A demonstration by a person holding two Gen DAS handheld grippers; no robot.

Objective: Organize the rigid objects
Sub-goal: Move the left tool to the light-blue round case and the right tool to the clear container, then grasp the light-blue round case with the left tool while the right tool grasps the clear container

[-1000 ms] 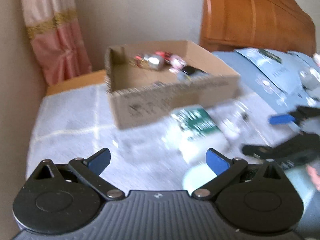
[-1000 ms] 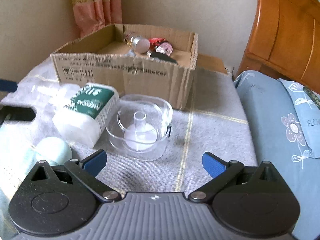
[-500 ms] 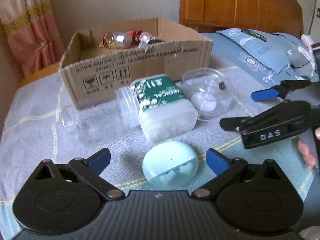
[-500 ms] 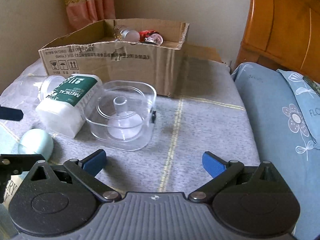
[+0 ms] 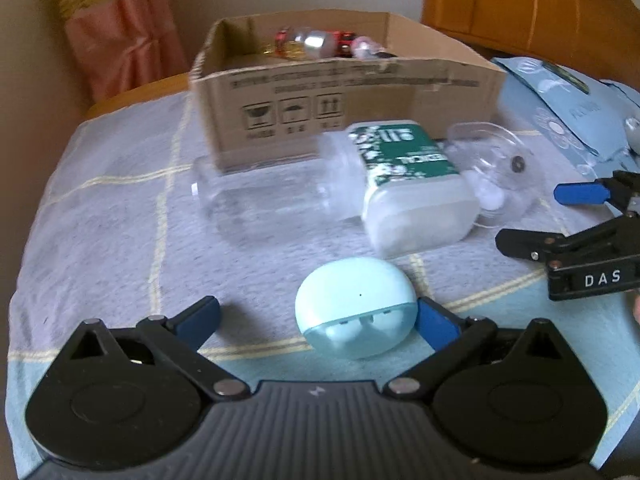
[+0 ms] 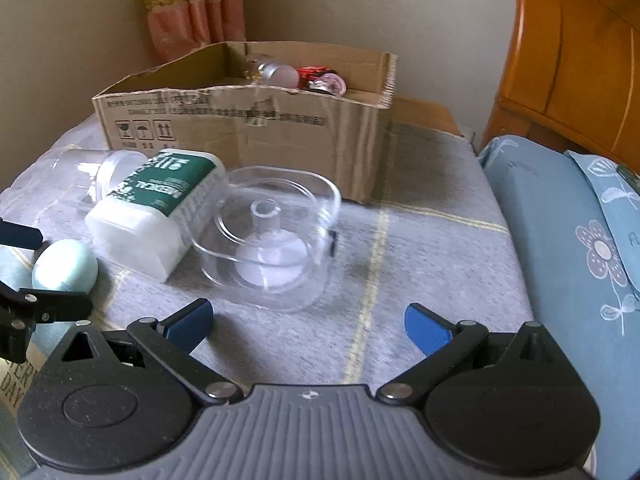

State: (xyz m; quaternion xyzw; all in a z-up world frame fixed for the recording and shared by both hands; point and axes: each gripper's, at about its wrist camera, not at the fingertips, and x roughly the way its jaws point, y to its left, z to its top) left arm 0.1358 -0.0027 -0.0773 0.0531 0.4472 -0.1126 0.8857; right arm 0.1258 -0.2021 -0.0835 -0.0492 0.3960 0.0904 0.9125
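A pale blue earbud case (image 5: 356, 306) (image 6: 64, 265) lies on the grey blanket, between my left gripper's (image 5: 318, 320) open fingers, close to the right fingertip. Behind it lie a white tub with a green label (image 5: 412, 184) (image 6: 154, 208), a clear plastic jar (image 5: 272, 196) (image 6: 76, 176) on its side, and a clear lidded container (image 5: 496, 168) (image 6: 272, 236). My right gripper (image 6: 308, 320) is open and empty, just in front of the clear container. A cardboard box (image 5: 348, 92) (image 6: 248, 120) behind holds several small items.
A wooden headboard (image 6: 572, 56) stands at the back right. Blue flowered pillows (image 6: 580, 240) lie along the right side. A pink curtain (image 5: 116, 32) hangs at the back left. The blanket's edge (image 5: 24, 280) drops off at the left.
My left gripper has moved forward and left, so the earbud case now sits between its fingers. My right gripper has edged closer to the clear container.
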